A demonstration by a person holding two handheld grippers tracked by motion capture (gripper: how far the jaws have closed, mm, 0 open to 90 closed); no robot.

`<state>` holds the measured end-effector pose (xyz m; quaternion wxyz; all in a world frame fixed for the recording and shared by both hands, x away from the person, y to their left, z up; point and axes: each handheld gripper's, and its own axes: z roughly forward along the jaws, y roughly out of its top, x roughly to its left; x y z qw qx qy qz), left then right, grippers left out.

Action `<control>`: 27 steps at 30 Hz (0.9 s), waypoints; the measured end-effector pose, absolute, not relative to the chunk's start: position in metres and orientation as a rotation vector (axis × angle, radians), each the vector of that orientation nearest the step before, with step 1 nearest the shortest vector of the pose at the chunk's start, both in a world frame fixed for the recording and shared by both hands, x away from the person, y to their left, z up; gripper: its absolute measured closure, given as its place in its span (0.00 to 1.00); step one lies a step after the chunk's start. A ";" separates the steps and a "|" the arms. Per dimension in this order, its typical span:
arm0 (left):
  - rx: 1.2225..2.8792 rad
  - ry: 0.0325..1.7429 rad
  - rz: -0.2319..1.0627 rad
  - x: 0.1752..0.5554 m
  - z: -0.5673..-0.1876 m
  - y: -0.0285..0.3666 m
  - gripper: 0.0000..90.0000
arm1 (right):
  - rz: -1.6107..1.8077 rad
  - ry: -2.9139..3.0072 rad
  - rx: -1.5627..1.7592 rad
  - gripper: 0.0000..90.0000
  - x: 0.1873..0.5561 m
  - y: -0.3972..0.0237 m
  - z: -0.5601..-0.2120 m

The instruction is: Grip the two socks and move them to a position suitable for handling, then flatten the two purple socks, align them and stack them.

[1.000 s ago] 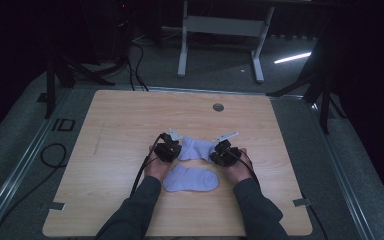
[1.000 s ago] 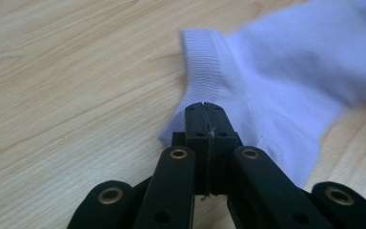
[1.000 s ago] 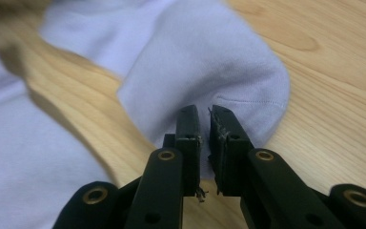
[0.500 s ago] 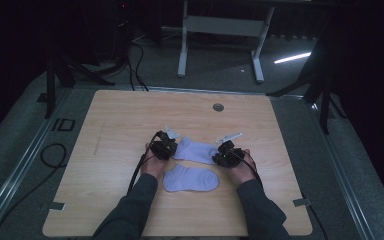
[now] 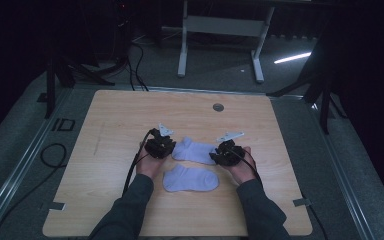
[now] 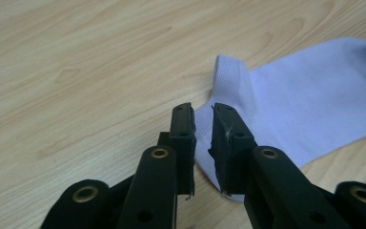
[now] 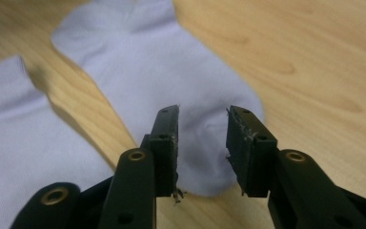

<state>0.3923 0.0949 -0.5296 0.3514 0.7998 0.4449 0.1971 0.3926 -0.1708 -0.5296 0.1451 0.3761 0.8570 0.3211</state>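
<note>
Both your tools have just been opening and stand spread, gripping nothing: left tool [image 5: 161, 148] at the far sock's [image 5: 196, 150] cuff, right tool [image 5: 225, 153] at its toe, its long axis running between them.

The high view looks forward and down from above the person's side onto the whole light wooden counter [image 5: 130, 125]. Each claw camera sits low and close to the counter, looking along its own black jaws. All three views share the far pale lilac cotton sock [image 5: 196, 151] [image 6: 314, 105] [image 7: 171, 86], with the left claw [image 6: 202, 112] at its cuff end and the right claw [image 7: 202, 114] at its toe end.
</note>
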 end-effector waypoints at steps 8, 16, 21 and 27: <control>2.067 1.156 0.487 0.384 -0.526 0.107 0.85 | 0.942 2.459 1.061 0.67 0.396 -0.161 -0.525; 2.075 1.180 0.470 0.376 -0.533 0.120 0.84 | 0.945 2.477 1.033 0.66 0.401 -0.148 -0.524; 2.067 1.188 0.461 0.369 -0.536 0.125 0.83 | 0.926 2.500 1.020 0.65 0.407 -0.140 -0.526; 2.059 1.193 0.461 0.361 -0.539 0.131 0.82 | 0.905 2.519 1.014 0.64 0.411 -0.134 -0.529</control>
